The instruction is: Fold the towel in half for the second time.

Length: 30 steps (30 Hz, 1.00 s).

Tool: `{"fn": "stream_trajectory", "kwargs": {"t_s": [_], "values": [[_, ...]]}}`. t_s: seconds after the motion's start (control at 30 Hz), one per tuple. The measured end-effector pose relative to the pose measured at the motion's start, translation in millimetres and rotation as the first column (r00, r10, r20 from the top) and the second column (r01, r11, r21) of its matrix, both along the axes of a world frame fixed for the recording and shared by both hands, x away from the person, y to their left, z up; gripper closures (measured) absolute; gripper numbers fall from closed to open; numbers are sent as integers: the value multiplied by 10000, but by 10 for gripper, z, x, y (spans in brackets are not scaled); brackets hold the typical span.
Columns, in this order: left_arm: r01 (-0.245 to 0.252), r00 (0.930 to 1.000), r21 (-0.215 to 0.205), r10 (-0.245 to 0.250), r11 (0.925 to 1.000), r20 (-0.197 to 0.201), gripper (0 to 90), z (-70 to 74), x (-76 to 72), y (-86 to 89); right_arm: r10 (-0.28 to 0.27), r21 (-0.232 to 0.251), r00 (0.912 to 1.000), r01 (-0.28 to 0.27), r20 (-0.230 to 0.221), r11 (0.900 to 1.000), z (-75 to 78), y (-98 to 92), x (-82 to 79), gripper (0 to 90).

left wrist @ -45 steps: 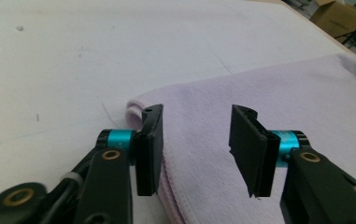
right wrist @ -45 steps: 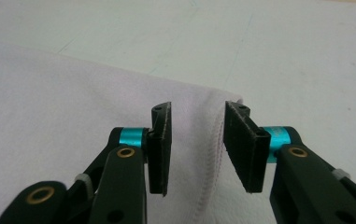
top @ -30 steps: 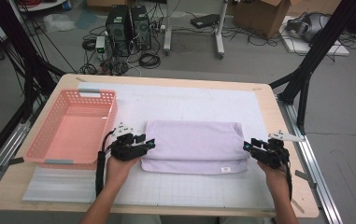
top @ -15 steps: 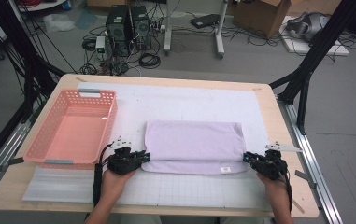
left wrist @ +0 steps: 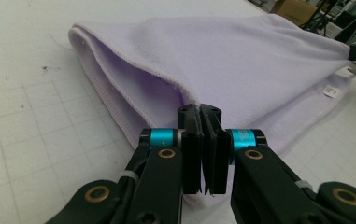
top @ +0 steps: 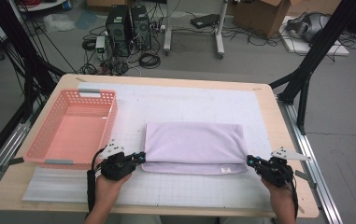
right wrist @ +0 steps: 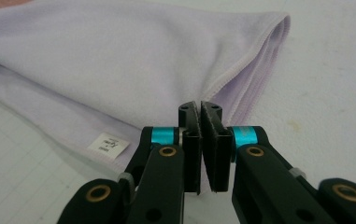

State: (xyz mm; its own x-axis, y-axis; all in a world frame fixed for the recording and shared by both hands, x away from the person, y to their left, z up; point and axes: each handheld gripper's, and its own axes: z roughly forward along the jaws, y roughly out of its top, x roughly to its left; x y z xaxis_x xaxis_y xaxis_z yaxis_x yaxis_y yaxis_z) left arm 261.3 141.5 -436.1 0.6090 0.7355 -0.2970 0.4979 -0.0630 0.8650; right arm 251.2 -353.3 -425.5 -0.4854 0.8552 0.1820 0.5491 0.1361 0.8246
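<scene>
A lilac towel (top: 194,144), folded in layers, lies flat on the white gridded mat (top: 189,100). My left gripper (top: 142,157) is at its near left corner and my right gripper (top: 250,161) at its near right corner. In the left gripper view the jaws (left wrist: 200,109) have just closed, and the towel's (left wrist: 222,60) upper layer edge is pinched at their tips. In the right gripper view the jaws (right wrist: 200,107) have likewise just closed on the hemmed corner of the towel (right wrist: 119,60). A small white label (right wrist: 108,145) lies on the bottom layer beside them.
A pink plastic basket (top: 110,116) stands on the mat left of the towel, close to my left hand. The wooden table edge (top: 166,212) runs just behind both wrists. Black frame legs and cables stand on the floor beyond the table.
Both hands have drawn back toward the table's near edge, and both grippers have closed on the towel's near corners.
</scene>
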Motion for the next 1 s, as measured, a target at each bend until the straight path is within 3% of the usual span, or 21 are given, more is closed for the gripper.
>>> {"fn": "stream_trajectory", "kwargs": {"t_s": [0.27,0.37,0.43,0.47,0.5,0.53,0.67,0.77,0.83,0.9,0.93,1.0], "values": [[138,9999,-144,-137,9998,64,866,-59,-212,47,45,202,9999,-47,90,9998,-25,-37,-207,871],[157,9998,-60,-158,9999,-126,859,-110,-247,55,-8,285,10000,10,-53,9996,-45,-59,-264,872],[48,9996,-242,-54,9997,-263,778,-125,-255,64,-88,25,9996,89,-257,10000,-85,-58,-286,850],[-122,9998,-165,119,9998,-164,692,-114,-253,63,-170,-96,9995,167,-270,9998,-98,-52,-283,770],[-231,9997,-102,232,9997,47,613,-97,-254,63,-467,-386,9987,459,-221,9982,-101,-49,-284,690],[-345,9990,-140,349,9993,294,597,-80,-255,68,-597,-354,9982,593,-105,9976,-86,-52,-288,681],[-501,9968,-350,522,9981,601,561,-53,-193,54,-223,-118,9967,233,779,9997,6,11,-288,738],[-502,9981,-126,507,9987,349,580,-90,-90,-14,450,-515,9962,-412,746,9978,-32,159,-201,770],[-540,9984,30,540,9985,-144,581,-131,-30,-62,548,-824,9974,-508,467,9953,-92,229,-134,754],[-649,9939,510,691,9966,-863,543,-175,31,-126,389,-1265,9992,-376,79,9913,-179,277,-68,656],[-754,9923,693,817,9947,-928,528,-172,40,-139,186,-1515,9998,-187,-22,9883,-204,288,-61,606],[-1037,9885,816,1118,9913,-1022,495,-176,46,-143,-256,-1500,9997,259,45,9884,-203,264,-59,508]]}}
